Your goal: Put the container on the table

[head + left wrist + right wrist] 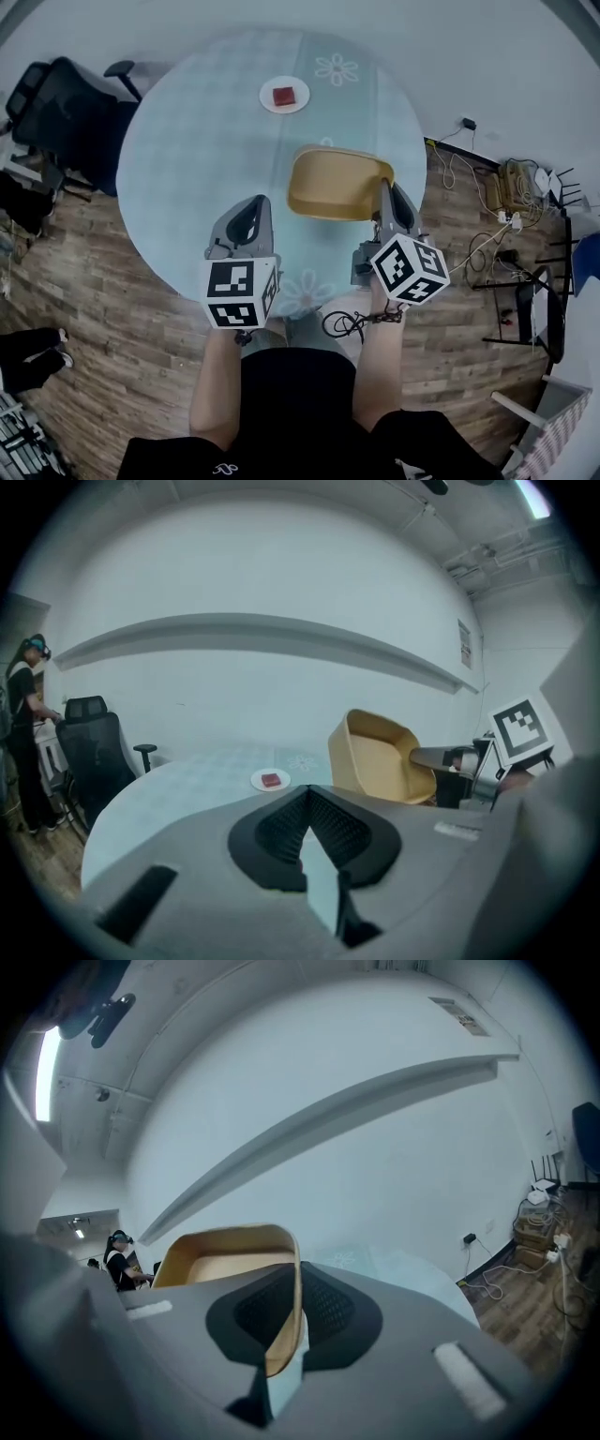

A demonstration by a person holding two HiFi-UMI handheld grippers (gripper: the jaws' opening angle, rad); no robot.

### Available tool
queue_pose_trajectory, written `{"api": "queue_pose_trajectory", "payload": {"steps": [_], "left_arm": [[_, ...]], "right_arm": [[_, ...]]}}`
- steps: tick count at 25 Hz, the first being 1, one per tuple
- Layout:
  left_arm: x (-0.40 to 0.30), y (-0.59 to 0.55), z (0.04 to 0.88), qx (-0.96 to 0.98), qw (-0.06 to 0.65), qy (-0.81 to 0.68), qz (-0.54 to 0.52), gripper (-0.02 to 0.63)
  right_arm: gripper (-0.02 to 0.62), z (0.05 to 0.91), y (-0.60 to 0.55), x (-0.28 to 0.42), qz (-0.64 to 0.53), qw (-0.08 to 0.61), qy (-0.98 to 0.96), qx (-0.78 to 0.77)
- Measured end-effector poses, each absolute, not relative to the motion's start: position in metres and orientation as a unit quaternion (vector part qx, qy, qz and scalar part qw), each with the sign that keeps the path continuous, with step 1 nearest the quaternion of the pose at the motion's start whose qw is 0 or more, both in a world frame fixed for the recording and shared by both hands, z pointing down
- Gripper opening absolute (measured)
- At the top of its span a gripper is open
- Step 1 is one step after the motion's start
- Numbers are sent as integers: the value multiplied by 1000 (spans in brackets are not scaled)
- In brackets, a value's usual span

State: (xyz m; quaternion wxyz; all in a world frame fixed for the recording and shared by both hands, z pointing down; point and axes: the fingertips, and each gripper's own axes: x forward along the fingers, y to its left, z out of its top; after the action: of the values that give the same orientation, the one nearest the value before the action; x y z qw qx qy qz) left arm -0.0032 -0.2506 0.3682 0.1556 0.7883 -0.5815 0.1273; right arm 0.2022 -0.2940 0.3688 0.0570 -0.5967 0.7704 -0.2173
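Centre frame, the right gripper (387, 192) pinches the rim of the yellow container (330, 185) over the table (202, 141). The left gripper (253, 208) beside it is closed and empty.

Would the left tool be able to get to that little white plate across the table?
Probably yes, with a stretch. The table between the left tool and the plate is bare; the yellow container, held by the right tool, is off to the right.

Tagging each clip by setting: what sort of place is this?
Probably an office or lab room: a round table, a black office chair beside it, and cables trailing over the wood floor.
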Motion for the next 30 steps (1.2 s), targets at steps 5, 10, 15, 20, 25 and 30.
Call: {"api": "queue_pose_trajectory", "payload": {"steps": [5, 10, 15, 20, 25, 30], "left_arm": [[-22, -269, 395, 768, 185, -596, 143, 0], [-31, -285, 413, 763, 208, -594, 146, 0], [-38, -311, 442, 759, 235, -588, 153, 0], [-43, -329, 488, 746, 276, -583, 167, 0], [-42, -337, 521, 742, 300, -568, 190, 0], [-52, -349, 543, 734, 310, -569, 204, 0]], "right_arm": [[23, 400, -315, 197, -244, 39, 767, -592], [24, 420, -334, 174, -257, 17, 773, -580], [25, 455, -356, 158, -274, -24, 770, -576], [25, 498, -375, 156, -293, -61, 758, -579], [25, 542, -391, 148, -315, -100, 741, -584], [28, 569, -404, 141, -324, -137, 723, -594]]}}
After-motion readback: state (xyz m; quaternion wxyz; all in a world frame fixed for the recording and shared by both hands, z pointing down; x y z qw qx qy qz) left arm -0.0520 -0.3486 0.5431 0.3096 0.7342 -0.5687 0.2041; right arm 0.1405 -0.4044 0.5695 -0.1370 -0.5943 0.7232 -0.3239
